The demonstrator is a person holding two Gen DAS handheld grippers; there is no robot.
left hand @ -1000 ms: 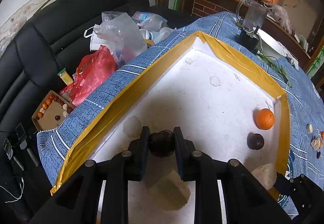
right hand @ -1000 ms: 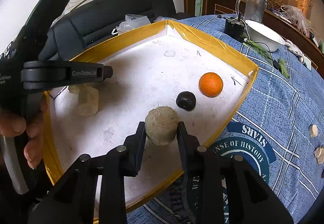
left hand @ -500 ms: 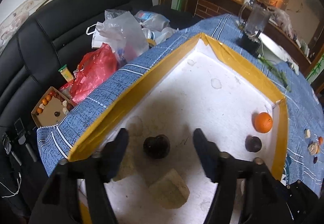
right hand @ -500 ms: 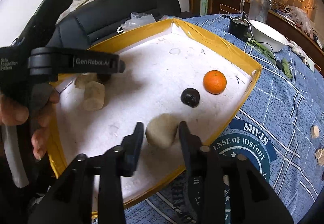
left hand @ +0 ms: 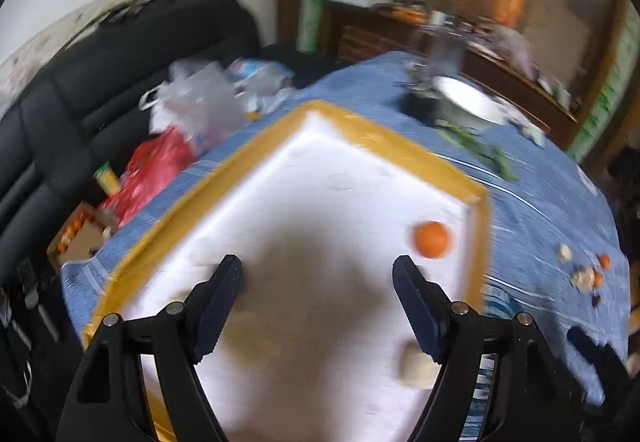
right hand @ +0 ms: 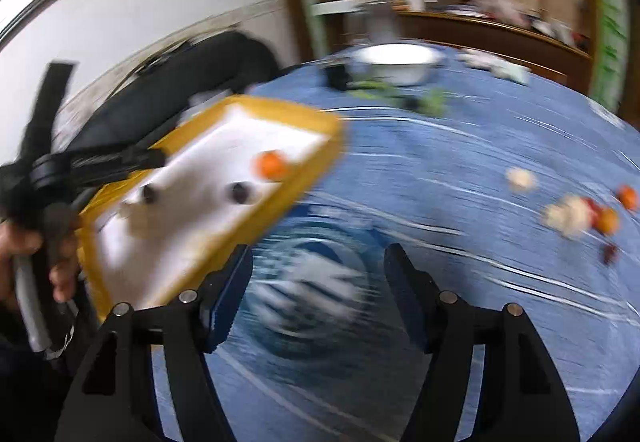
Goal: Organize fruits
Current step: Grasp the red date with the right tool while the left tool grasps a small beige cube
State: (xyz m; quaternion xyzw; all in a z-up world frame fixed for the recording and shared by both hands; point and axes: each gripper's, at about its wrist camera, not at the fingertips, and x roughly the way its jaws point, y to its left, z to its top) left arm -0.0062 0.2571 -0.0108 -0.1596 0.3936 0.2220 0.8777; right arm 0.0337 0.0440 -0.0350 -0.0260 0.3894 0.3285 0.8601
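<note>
Both views are motion-blurred. My left gripper [left hand: 318, 274] is open above the white tray with a yellow rim [left hand: 362, 130], nothing between its fingers. An orange [left hand: 431, 239] lies near the tray's right wall, and a pale brown fruit [left hand: 416, 364] sits by my right finger. My right gripper [right hand: 318, 262] is open and empty over the blue tablecloth [right hand: 460, 146], to the right of the tray [right hand: 316, 122]. That tray holds the orange [right hand: 271, 165] and two dark fruits [right hand: 240, 193] [right hand: 149, 194]. Several small loose fruits [right hand: 576, 214] lie on the cloth at far right.
A black sofa [left hand: 80, 82] with plastic bags [left hand: 188, 110] and a red bag [left hand: 156, 162] stands left of the table. A white bowl [right hand: 394, 62] and green stems [right hand: 400, 94] sit at the table's far side. A hand [right hand: 24, 254] holds the left gripper's handle.
Both grippers let go of their fruits in the tray and opened wide. The left one lifted back; the right one swung right, out over the tablecloth toward the loose fruits.
</note>
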